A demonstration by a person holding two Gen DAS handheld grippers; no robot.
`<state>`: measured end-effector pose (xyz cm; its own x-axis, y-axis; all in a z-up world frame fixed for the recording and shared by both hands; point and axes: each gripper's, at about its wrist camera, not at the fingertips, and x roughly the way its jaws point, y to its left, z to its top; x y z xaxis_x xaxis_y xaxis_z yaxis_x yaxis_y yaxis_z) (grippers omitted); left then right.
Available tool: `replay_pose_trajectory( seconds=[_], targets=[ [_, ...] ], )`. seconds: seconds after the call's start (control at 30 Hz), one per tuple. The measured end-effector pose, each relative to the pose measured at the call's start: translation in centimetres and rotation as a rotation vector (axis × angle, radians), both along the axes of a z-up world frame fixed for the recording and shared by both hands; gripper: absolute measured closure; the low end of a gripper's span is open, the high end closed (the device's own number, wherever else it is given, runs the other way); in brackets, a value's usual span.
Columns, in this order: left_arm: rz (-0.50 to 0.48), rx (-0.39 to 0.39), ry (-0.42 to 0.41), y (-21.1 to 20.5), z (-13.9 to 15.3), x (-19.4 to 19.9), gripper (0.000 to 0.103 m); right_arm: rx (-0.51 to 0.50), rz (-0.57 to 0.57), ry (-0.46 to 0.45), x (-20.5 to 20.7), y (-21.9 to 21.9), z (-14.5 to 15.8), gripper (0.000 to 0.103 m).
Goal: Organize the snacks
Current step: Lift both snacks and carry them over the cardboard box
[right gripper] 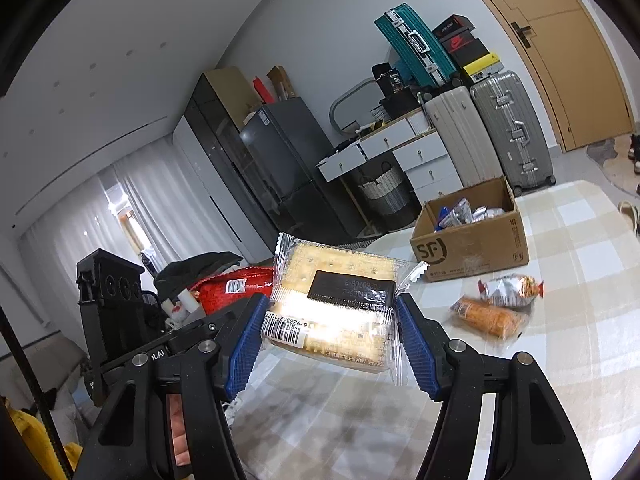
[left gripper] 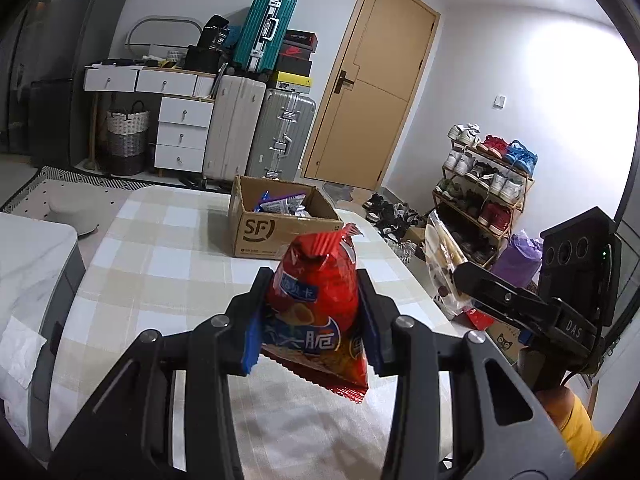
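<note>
My left gripper (left gripper: pixel 312 320) is shut on a red chip bag (left gripper: pixel 316 304), held upright above the checked tablecloth. Beyond it stands an open cardboard box (left gripper: pixel 256 236) with several snack packets inside. The right gripper (left gripper: pixel 460 276) shows at the right of the left wrist view with a clear packet (left gripper: pixel 440 264) in it. In the right wrist view my right gripper (right gripper: pixel 332 336) is shut on a clear cracker packet (right gripper: pixel 332 312), lifted off the table. The cardboard box (right gripper: pixel 468 252) sits further back. Two snack packets lie on the table: a silver one (right gripper: pixel 508 288) and an orange one (right gripper: pixel 488 316). The left gripper's body (right gripper: pixel 116 320) and the red chip bag (right gripper: pixel 232 288) show at the left.
The table (left gripper: pixel 160 264) wears a beige checked cloth. Behind it stand suitcases (left gripper: pixel 256 128), white drawers (left gripper: pixel 180 136), a woven basket (left gripper: pixel 128 136), a dark fridge (right gripper: pixel 280 160) and a wooden door (left gripper: pixel 372 92). A shoe rack (left gripper: pixel 484 184) stands to the right.
</note>
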<state>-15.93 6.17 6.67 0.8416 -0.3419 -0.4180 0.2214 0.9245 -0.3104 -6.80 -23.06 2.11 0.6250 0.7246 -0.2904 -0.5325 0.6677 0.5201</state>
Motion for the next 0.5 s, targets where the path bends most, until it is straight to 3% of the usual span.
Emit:
replay_pose_trajectory(
  seconds=[0.27,0.5],
  targets=[
    [-0.024,0.028,-0.003,0.9,2.0,4.2,0.066,-0.061,0.001,-0.012,4.4,0.7,2.8,0.038],
    [-0.026,0.067,0.006,0.9,4.4,11.2,0.066,-0.163,-0.042,-0.024,10.6,1.0,5.9,0.038]
  ],
)
